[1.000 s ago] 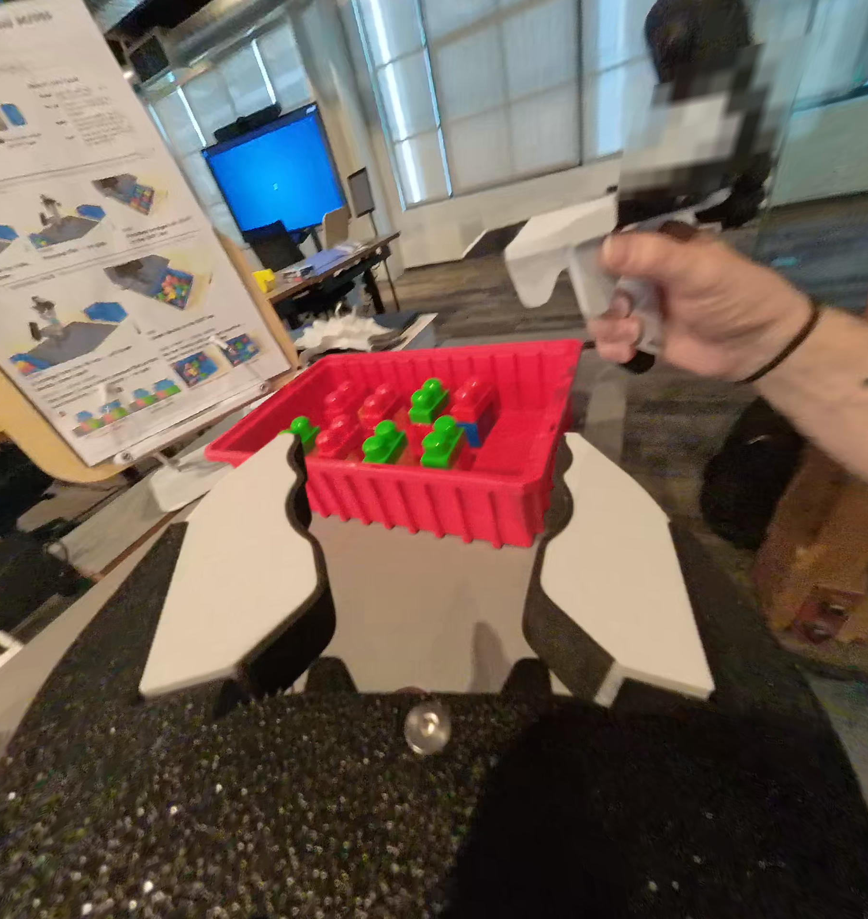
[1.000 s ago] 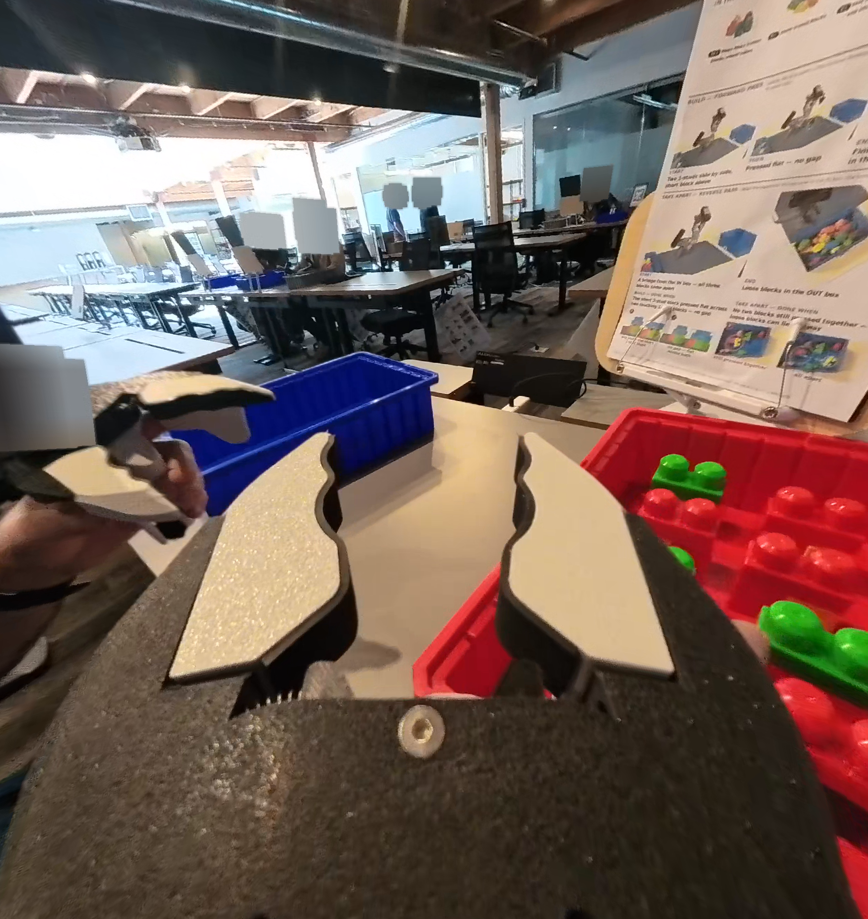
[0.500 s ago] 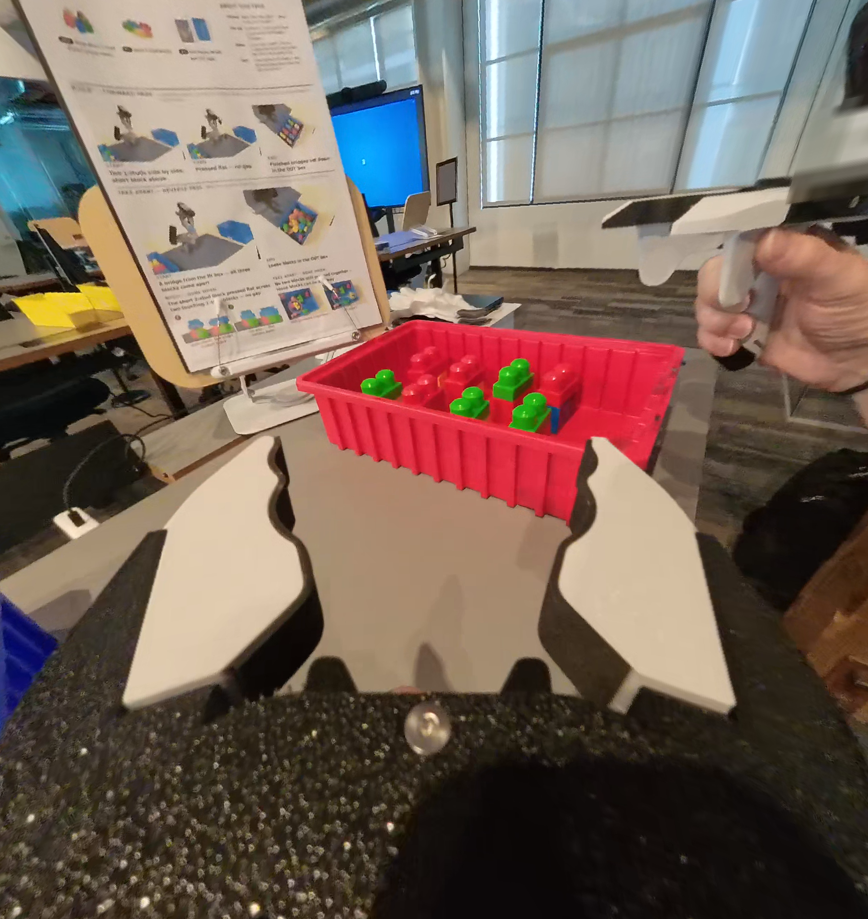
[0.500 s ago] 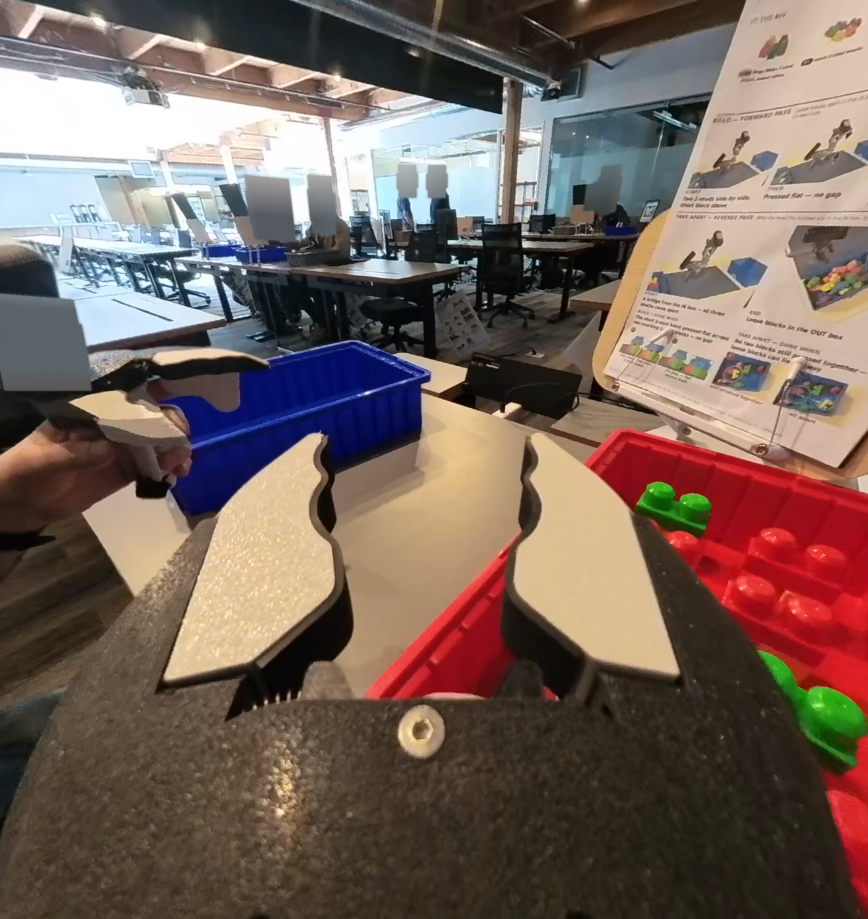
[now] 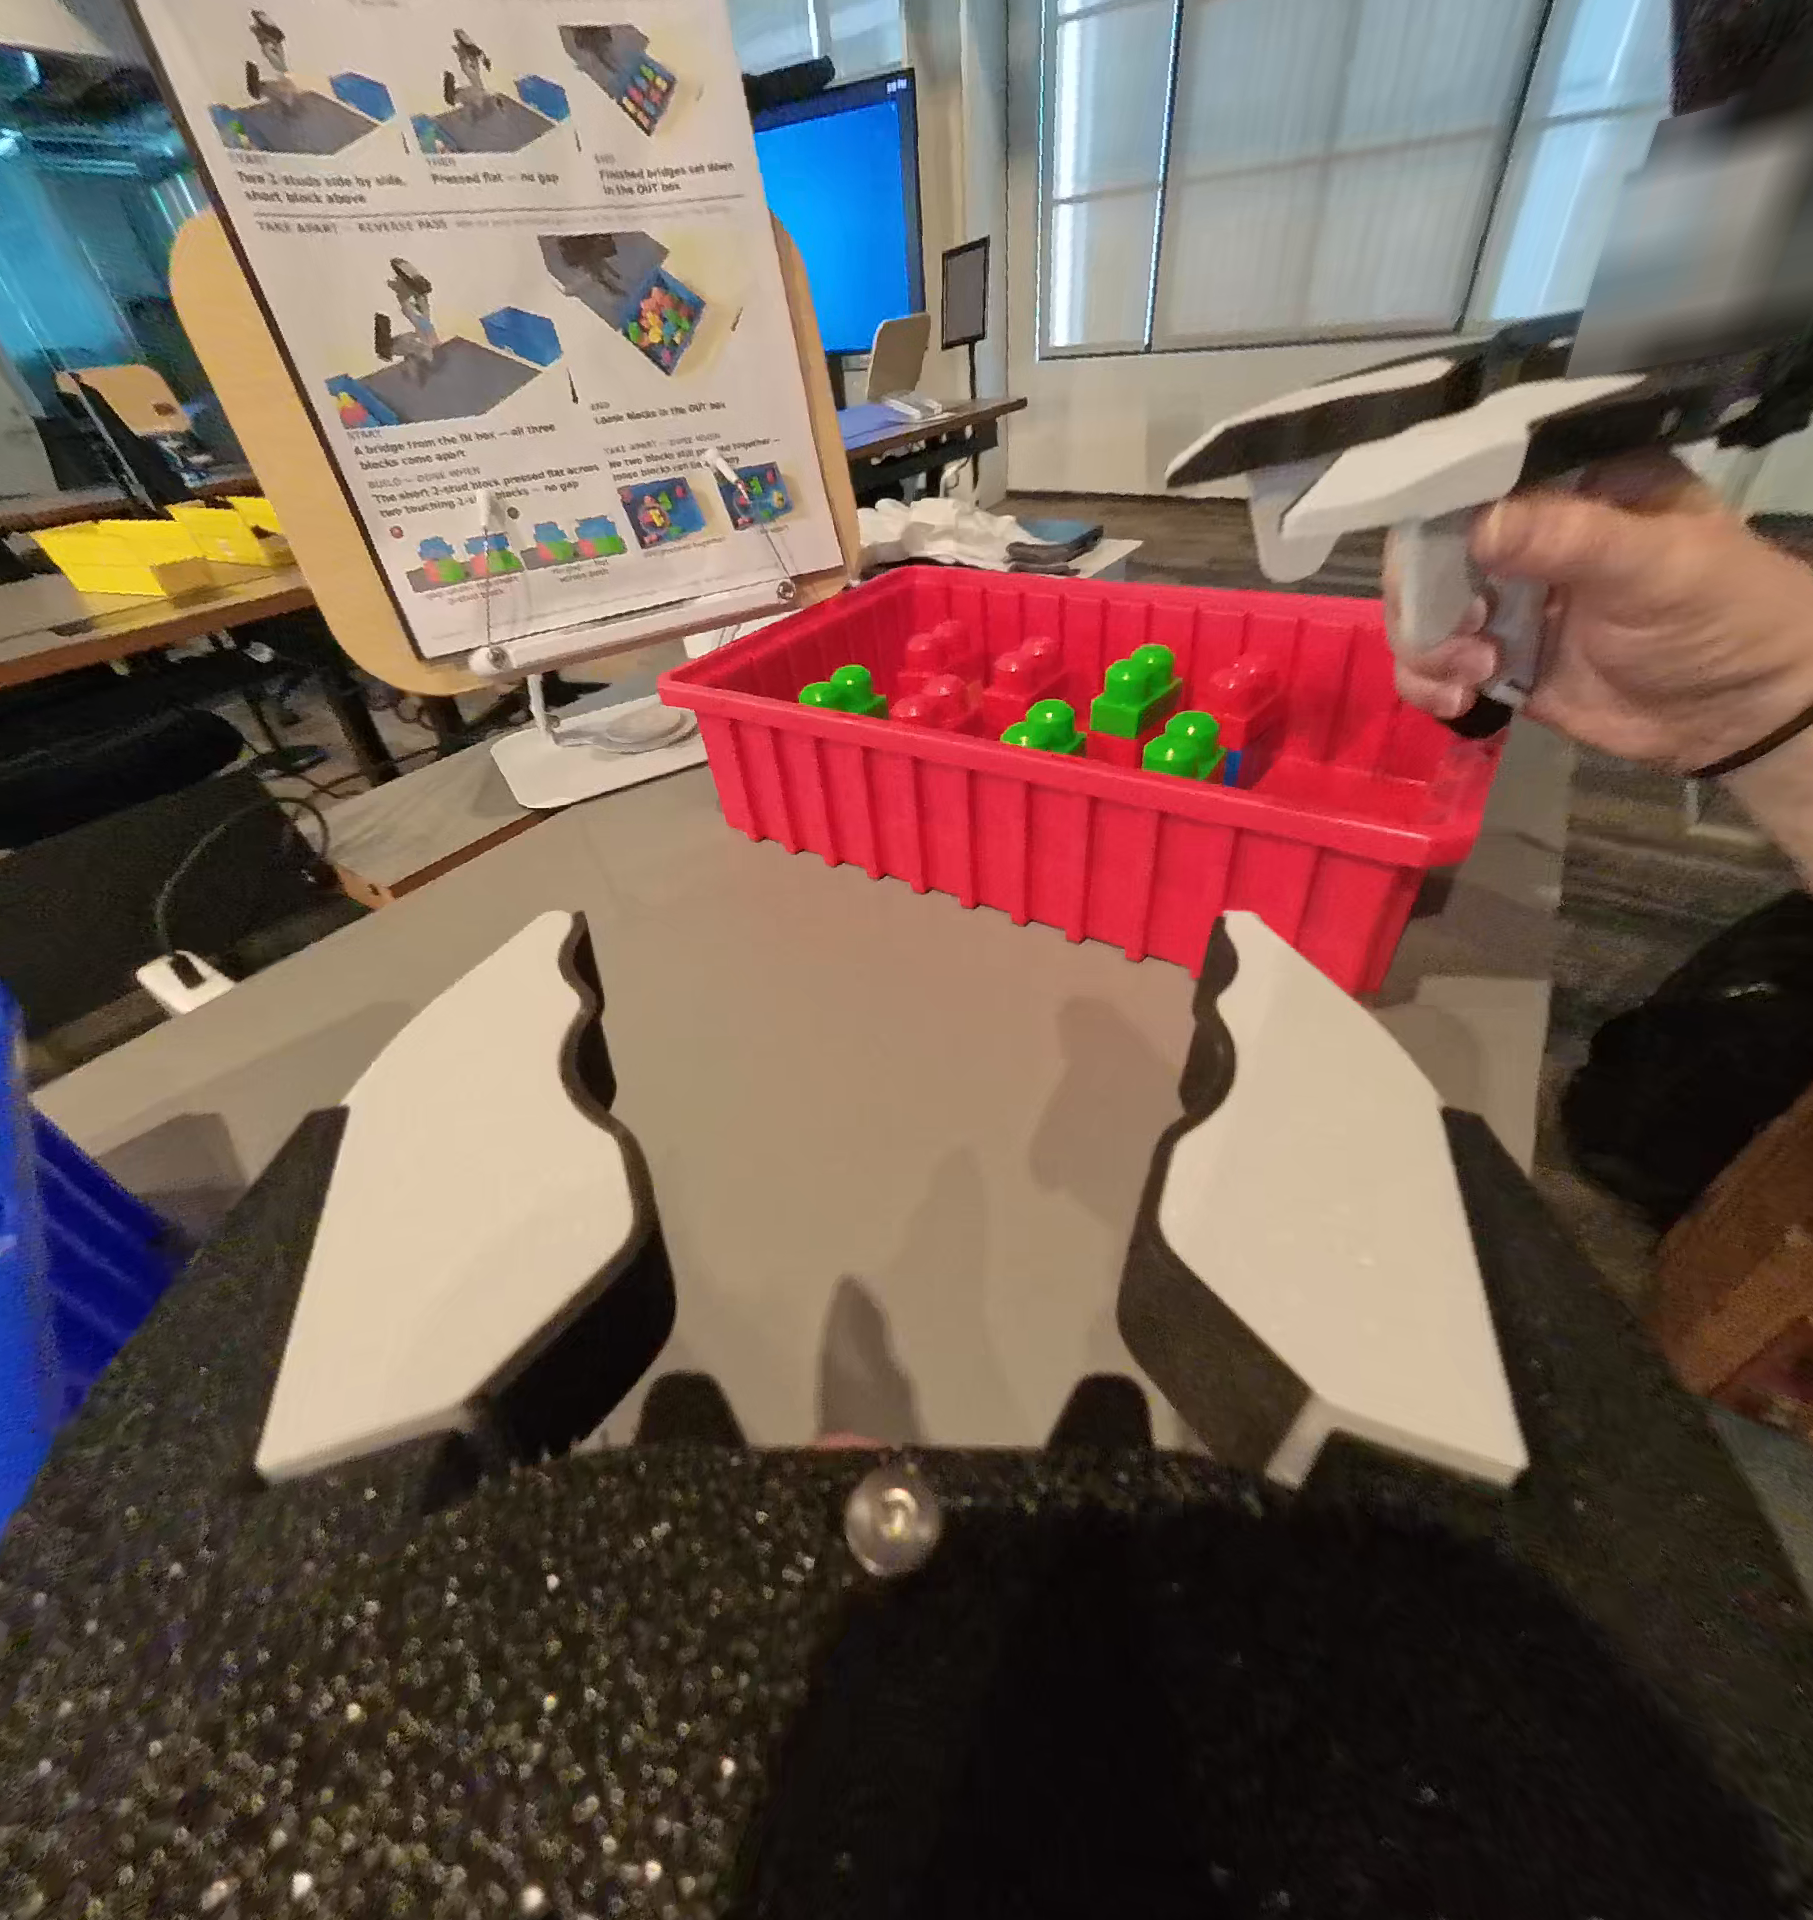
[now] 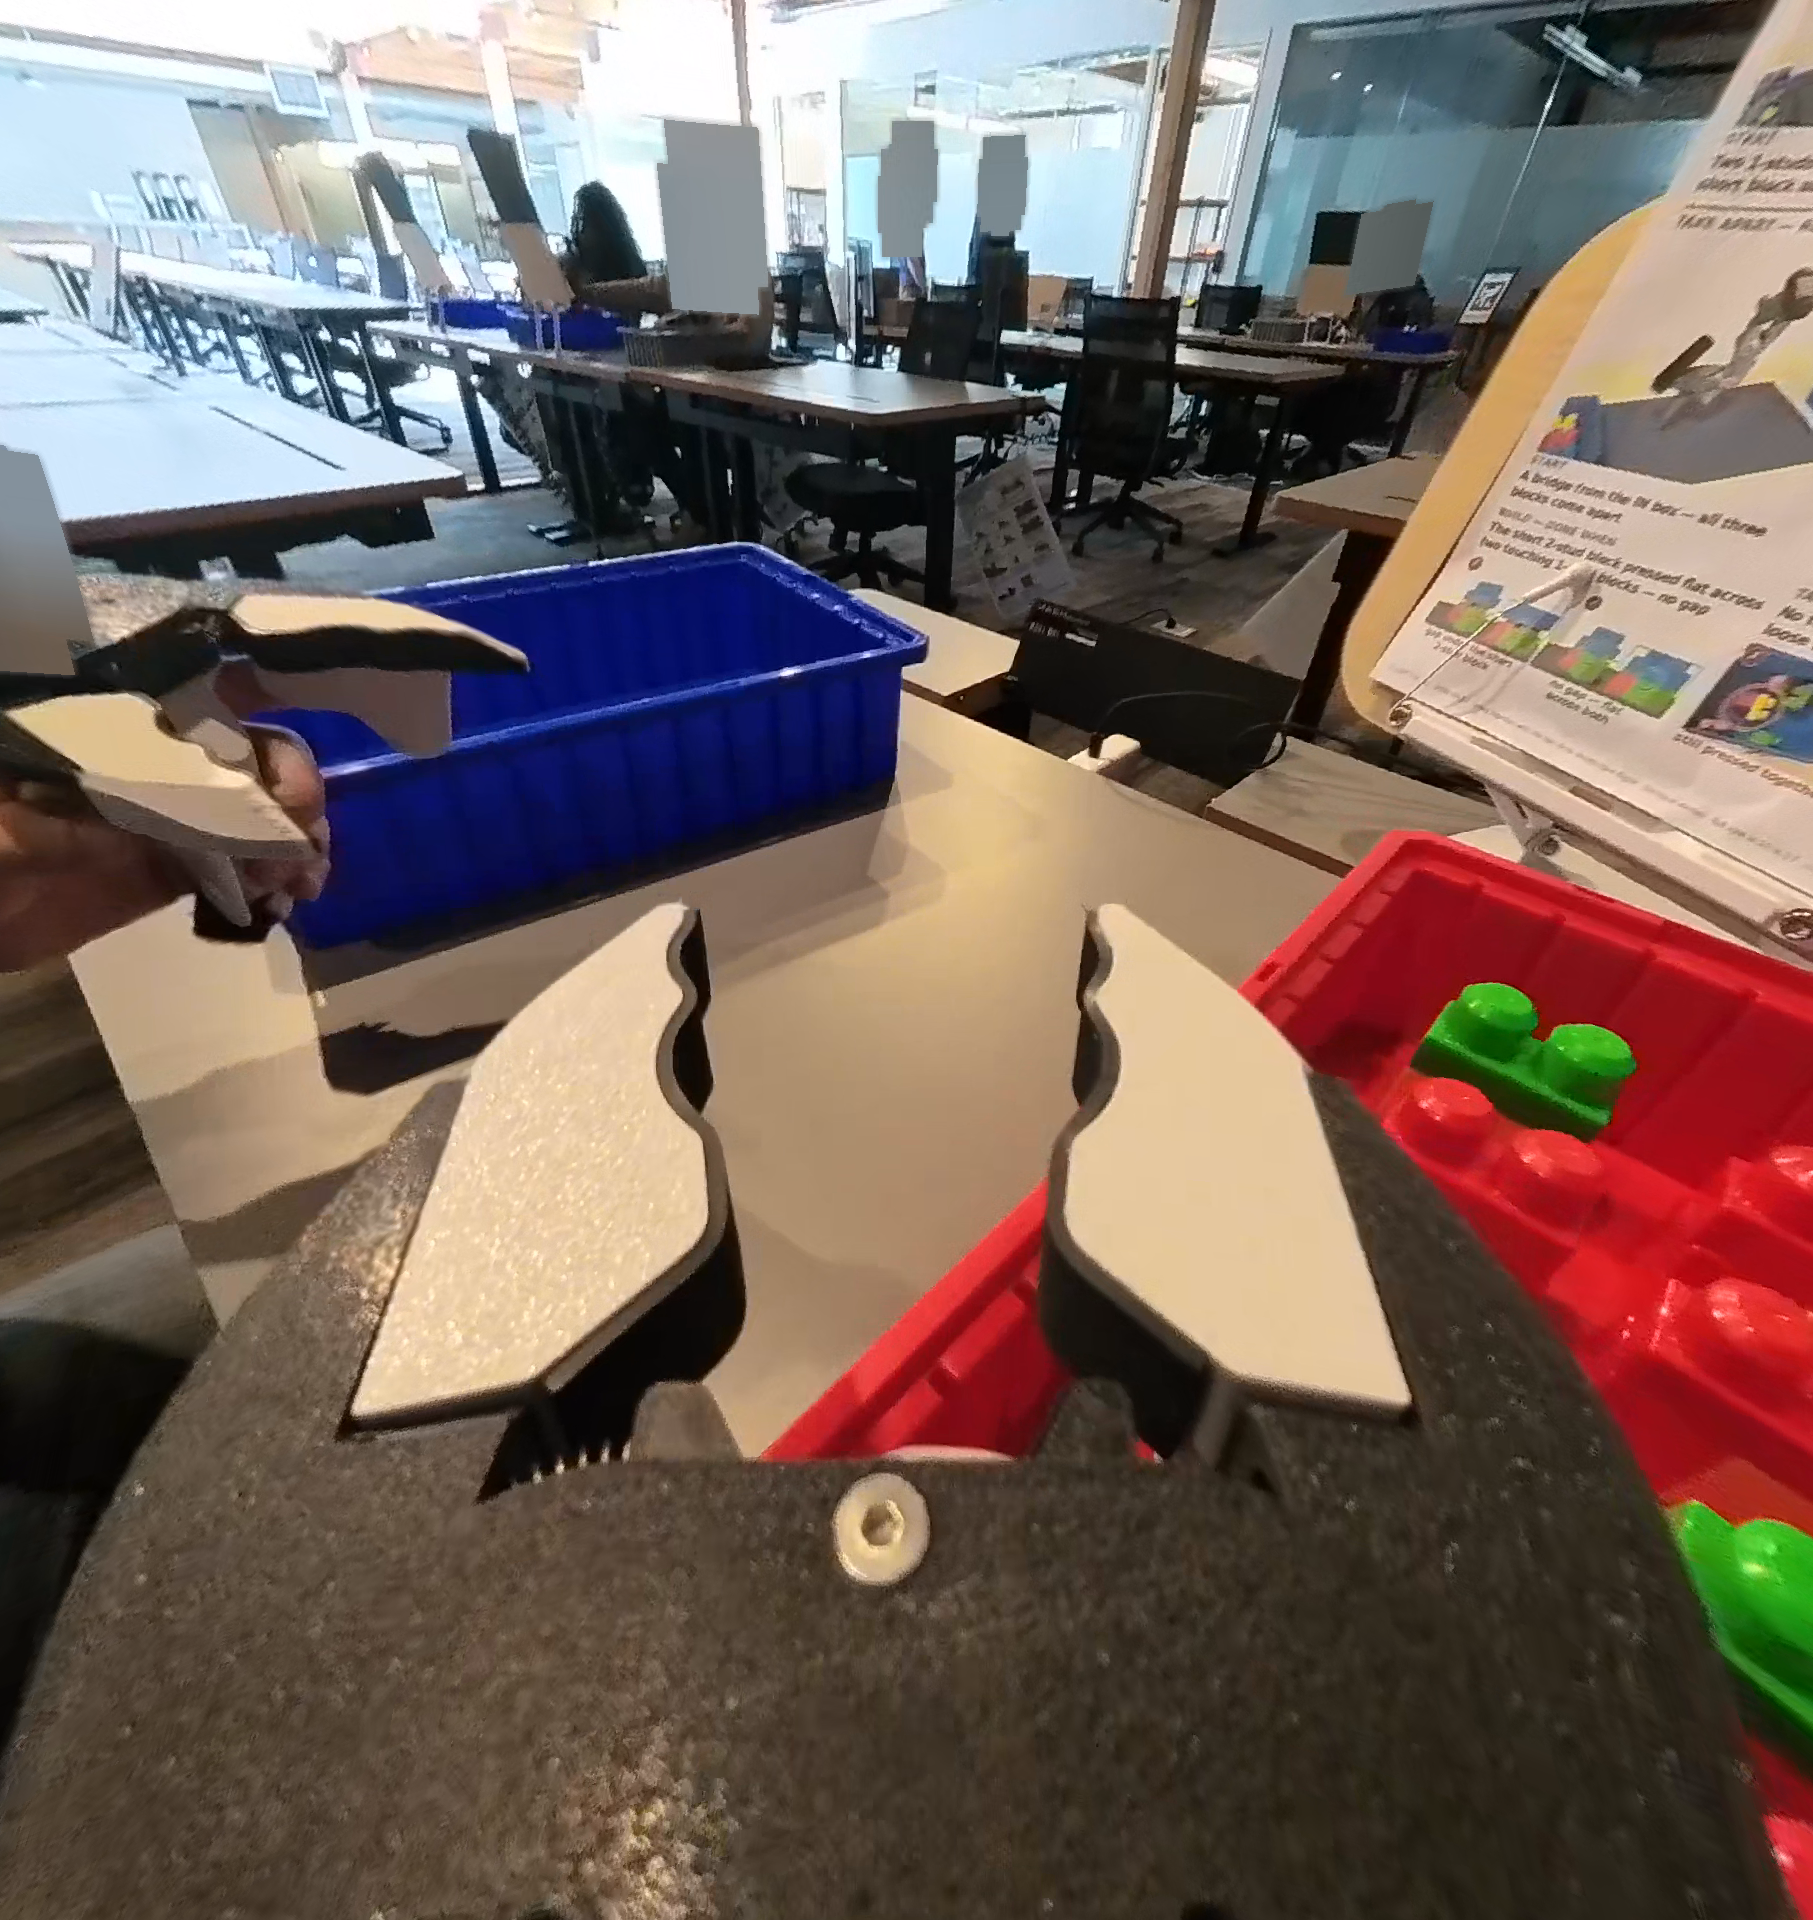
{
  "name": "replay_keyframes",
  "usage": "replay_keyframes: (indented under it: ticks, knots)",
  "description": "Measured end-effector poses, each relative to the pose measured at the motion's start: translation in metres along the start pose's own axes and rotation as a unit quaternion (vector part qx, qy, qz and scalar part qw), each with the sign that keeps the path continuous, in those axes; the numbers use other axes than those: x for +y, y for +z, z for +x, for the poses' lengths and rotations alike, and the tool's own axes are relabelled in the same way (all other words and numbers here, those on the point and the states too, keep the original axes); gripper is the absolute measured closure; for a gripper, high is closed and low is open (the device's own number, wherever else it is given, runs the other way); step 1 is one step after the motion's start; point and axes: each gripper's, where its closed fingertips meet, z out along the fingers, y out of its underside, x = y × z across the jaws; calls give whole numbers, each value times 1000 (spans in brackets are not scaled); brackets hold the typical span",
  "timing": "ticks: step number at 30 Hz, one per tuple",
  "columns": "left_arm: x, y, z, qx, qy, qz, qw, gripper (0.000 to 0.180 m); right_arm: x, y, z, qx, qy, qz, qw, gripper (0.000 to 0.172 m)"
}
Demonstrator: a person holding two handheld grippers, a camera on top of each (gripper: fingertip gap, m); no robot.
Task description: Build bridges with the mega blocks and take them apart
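Both grippers are spread wide with nothing between their fingers, but the right gripper (image 6: 891,940) hangs at the red bin's (image 5: 1089,862) near corner, closer to the mega blocks (image 5: 1136,691) than the left gripper (image 5: 897,951).

My red bin (image 5: 1089,852) and its blocks (image 5: 1141,691) look like glossy plastic; the grey table (image 5: 860,1039) is smooth, my claw's body (image 5: 569,1662) rough, speckled black.
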Motion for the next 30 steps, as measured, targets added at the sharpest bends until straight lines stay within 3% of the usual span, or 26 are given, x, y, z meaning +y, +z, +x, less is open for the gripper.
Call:
replay_keyframes:
  ticks: [1, 10, 15, 20, 30]
  knots:
    - [2, 0, 1, 6, -10, 1, 1000, 73, 1, 3, -1, -2, -1, -3, 1000, 104]
    - [5, 15, 15, 47, -21, 7, 999, 73, 4, 2, -10, -10, -8, -2, 1000, 106]
    - [-8, 34, 18, 57, -9, 15, 998, 73, 11, -20, -10, 3, -7, 3, 1000, 108]
    - [-3, 50, 14, 60, -22, 2, 998, 73, 0, -43, -6, 9, 5, 41, 999, 109]
    - [3, 47, -4, 55, -83, 15, 995, 70, -18, -58, 1, 26, 14, 72, 997, 111]
